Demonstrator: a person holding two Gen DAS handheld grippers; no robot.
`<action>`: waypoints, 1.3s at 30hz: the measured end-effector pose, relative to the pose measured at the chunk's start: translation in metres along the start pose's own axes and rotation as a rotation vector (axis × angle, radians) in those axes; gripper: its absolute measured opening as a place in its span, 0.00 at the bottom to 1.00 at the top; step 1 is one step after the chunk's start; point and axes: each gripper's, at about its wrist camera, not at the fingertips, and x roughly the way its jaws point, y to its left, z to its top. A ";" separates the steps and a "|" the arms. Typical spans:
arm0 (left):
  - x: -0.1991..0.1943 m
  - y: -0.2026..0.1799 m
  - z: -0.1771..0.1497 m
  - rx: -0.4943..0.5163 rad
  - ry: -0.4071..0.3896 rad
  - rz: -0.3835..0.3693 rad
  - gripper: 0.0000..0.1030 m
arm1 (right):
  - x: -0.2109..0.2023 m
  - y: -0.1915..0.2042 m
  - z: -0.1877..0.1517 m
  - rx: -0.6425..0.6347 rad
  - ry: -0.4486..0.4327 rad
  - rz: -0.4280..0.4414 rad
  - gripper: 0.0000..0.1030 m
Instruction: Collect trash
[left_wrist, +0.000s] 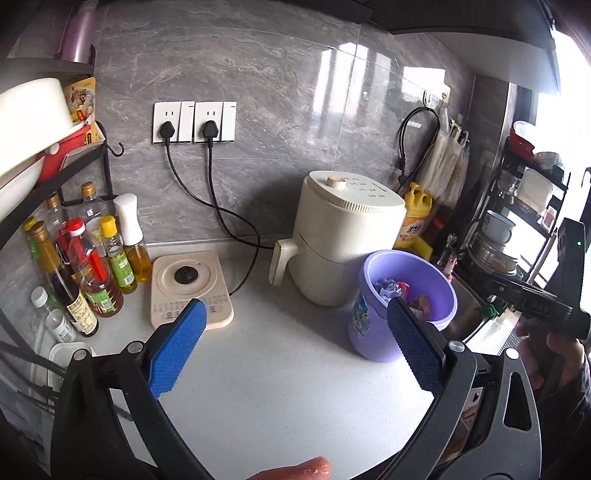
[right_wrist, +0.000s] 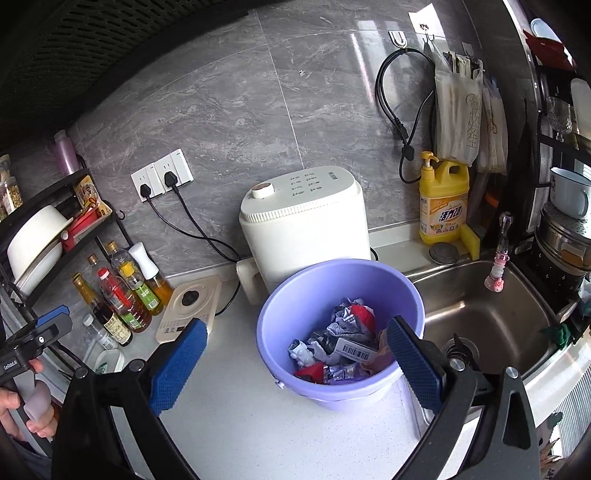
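Observation:
A purple plastic bucket (right_wrist: 291, 295) stands on the white counter, in front of a cream appliance. Crumpled wrappers and a barcoded box (right_wrist: 340, 347) lie heaped inside it. My right gripper (right_wrist: 295, 354) hovers just above and in front of the bucket, its blue pads wide apart and empty. In the left wrist view the same bucket (left_wrist: 373, 332) sits to the right, behind the right pad. My left gripper (left_wrist: 295, 347) is open over bare counter, nothing between its pads. The right gripper's body (left_wrist: 546, 306) shows at that view's right edge, held by a hand.
A cream appliance (right_wrist: 306, 225) and a kettle base (left_wrist: 188, 288) stand at the wall, cords running to sockets. Oil and sauce bottles (left_wrist: 92, 273) crowd the left under a rack. A steel sink (right_wrist: 491, 314) lies right of the bucket, yellow detergent (right_wrist: 443, 199) behind it.

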 end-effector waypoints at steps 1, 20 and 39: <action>-0.006 0.001 -0.002 -0.006 -0.004 -0.001 0.94 | -0.004 0.005 -0.002 -0.001 0.004 -0.002 0.93; -0.103 0.017 -0.044 -0.024 -0.047 0.044 0.94 | -0.075 0.064 -0.050 -0.002 -0.006 0.028 0.93; -0.134 0.021 -0.061 -0.064 -0.077 0.072 0.94 | -0.106 0.084 -0.073 -0.059 0.016 0.046 0.93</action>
